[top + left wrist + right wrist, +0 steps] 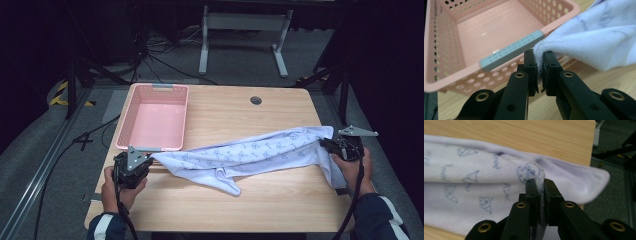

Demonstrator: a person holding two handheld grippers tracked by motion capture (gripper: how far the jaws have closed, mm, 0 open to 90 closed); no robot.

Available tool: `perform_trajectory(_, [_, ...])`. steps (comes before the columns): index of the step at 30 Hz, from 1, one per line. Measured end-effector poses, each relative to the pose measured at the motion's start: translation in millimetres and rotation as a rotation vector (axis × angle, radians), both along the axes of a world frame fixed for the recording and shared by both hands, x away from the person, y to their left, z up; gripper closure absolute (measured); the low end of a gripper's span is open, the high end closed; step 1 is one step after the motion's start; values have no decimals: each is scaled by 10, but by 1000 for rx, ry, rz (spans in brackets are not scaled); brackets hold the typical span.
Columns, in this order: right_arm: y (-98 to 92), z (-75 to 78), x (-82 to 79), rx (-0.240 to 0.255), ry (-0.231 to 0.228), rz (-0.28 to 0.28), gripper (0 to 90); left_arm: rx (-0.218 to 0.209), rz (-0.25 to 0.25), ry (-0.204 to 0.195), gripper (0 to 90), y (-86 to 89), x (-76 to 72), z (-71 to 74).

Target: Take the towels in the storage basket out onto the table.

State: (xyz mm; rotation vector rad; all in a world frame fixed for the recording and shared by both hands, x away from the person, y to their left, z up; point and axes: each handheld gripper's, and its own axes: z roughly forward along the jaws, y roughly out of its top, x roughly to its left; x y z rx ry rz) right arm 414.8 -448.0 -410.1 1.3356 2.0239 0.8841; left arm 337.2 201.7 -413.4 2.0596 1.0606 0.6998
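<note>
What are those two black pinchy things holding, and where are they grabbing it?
Both hold the same white towel. The left gripper pinches its edge at the end beside the pink basket; the right gripper pinches the edge at the opposite end.

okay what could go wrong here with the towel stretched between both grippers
The left gripper and right gripper each pinch only a thin edge of the towel, so a harder pull might slip it free. The sagging fold could drag on the table. The left end may snag the pink basket.
</note>
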Motion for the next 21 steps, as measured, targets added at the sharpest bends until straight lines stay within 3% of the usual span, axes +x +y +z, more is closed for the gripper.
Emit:
perform_trajectory(3, [-12, -63, 73, -10, 21, -9, 815, -11, 43, 42, 795, 31, 70, -81])
perform_trajectory(7, [45, -123, 116, -49, 42, 6, 742, 16, 8, 50, 670, -55, 79, -116])
perform_trajectory(8, [58, -134, 119, -56, 47, 15, 728, 5, 8, 34, 670, -104, 61, -104])
perform_trajectory(9, [69, -136, 116, -50, 54, 29, 670, 2, 2, 32, 596, -131, 43, -80])
perform_trajectory(11, [67, -133, 115, -49, 54, 30, 644, -46, -35, -2, 569, -240, -23, -9])
perform_trajectory(14, [47, -126, 102, -25, 53, 30, 568, -83, -135, -26, 510, -428, -115, 70])
perform_trajectory(17, [49, -105, 84, -7, 45, 34, 507, -69, -257, -25, 495, -677, -187, 97])
perform_trajectory(20, [93, -69, 62, 1, 26, 54, 460, -121, -410, 53, 491, -994, -185, -13])
perform_trajectory(21, [121, -53, 51, 6, 14, 76, 439, -113, -441, 80, 477, -1070, -168, -60])
